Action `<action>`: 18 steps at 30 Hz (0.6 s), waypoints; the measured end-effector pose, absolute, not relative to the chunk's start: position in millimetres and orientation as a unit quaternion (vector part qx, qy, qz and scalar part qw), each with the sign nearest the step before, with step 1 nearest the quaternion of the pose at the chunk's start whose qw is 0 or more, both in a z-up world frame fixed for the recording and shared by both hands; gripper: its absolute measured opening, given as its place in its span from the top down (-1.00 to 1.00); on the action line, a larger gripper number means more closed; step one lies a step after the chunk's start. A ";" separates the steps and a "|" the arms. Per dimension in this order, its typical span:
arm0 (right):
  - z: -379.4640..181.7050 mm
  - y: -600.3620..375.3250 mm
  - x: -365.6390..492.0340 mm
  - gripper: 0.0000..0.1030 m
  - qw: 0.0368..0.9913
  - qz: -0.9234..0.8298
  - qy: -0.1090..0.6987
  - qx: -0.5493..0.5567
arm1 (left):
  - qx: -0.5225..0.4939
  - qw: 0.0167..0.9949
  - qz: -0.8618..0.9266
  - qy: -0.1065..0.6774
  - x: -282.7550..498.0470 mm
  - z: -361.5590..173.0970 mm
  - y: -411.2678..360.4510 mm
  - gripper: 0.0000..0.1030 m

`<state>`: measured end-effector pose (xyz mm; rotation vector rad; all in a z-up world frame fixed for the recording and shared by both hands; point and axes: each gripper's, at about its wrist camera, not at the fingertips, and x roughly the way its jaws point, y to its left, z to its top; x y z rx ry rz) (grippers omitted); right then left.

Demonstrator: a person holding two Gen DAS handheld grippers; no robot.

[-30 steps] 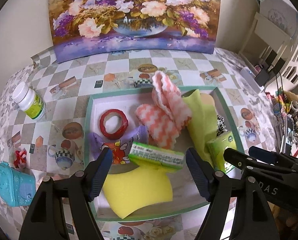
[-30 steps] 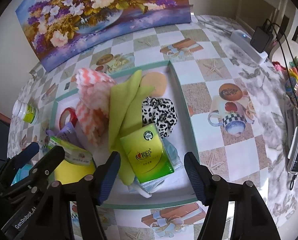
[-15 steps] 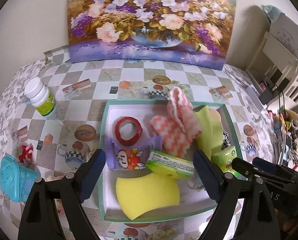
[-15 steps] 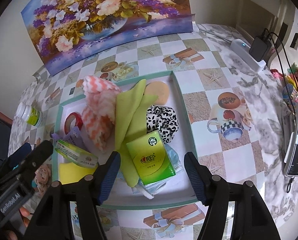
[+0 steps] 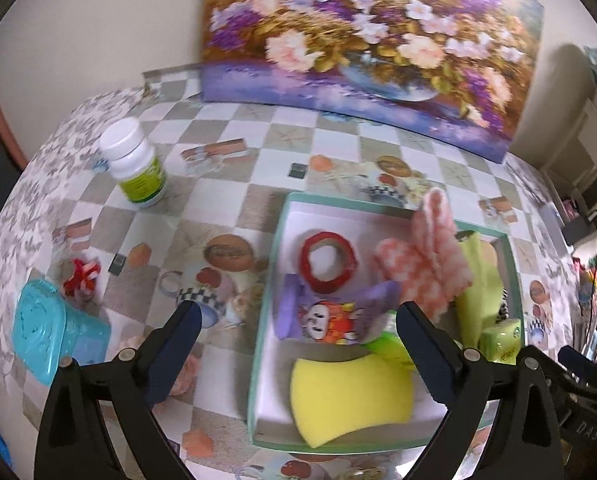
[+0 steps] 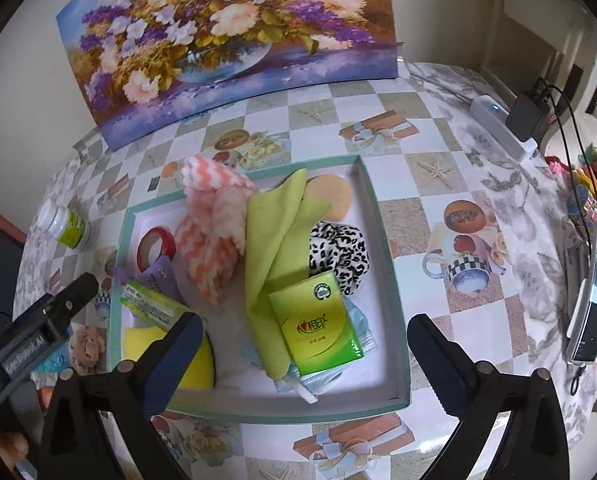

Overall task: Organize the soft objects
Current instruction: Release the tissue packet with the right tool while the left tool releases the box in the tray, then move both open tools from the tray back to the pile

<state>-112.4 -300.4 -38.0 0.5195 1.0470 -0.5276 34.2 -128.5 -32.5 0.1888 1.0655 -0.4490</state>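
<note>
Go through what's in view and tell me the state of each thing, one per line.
Left hand-held gripper: jaws opening, nothing between them.
Right hand-held gripper: jaws opening, holding nothing.
Green tissue pack: lying flat in the tray.
White bottle: upright, capped.
Red tape roll: lying flat.

One tray holds two green tissue packs, one yellow sponge, one red tape roll. One white bottle at ten o'clock.

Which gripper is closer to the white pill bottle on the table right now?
Left. The left gripper hangs open over the tray's near-left edge, on the side of the pill bottle. The right gripper hangs open over the tray's right half, farther away.
</note>
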 end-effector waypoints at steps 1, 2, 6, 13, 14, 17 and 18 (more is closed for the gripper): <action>-37.6 -298.6 -111.3 -1.00 0.802 -0.245 0.489 0.239 | 0.088 0.833 -0.209 0.505 35.5 -33.0 -127.0 -0.90; -36.8 -297.8 -111.1 -1.00 0.803 -0.244 0.489 0.238 | 0.088 0.832 -0.205 0.507 37.5 -33.5 -124.5 -0.90; -32.8 -292.6 -109.2 -1.00 0.807 -0.241 0.488 0.230 | 0.087 0.830 -0.192 0.516 42.5 -35.2 -117.0 -0.90; -27.5 -283.7 -104.6 -1.00 0.811 -0.234 0.491 0.216 | 0.096 0.826 -0.182 0.524 46.8 -32.3 -107.6 -0.90; -26.0 -281.4 -103.4 -1.00 0.813 -0.233 0.490 0.213 | 0.097 0.826 -0.181 0.525 47.1 -31.8 -106.6 -0.90; -21.5 -275.1 -100.0 -1.00 0.817 -0.227 0.488 0.206 | 0.099 0.825 -0.179 0.527 48.9 -30.3 -101.6 -0.90; -20.1 -272.8 -98.6 -1.00 0.819 -0.224 0.487 0.205 | 0.098 0.824 -0.178 0.528 49.7 -29.7 -99.2 -0.90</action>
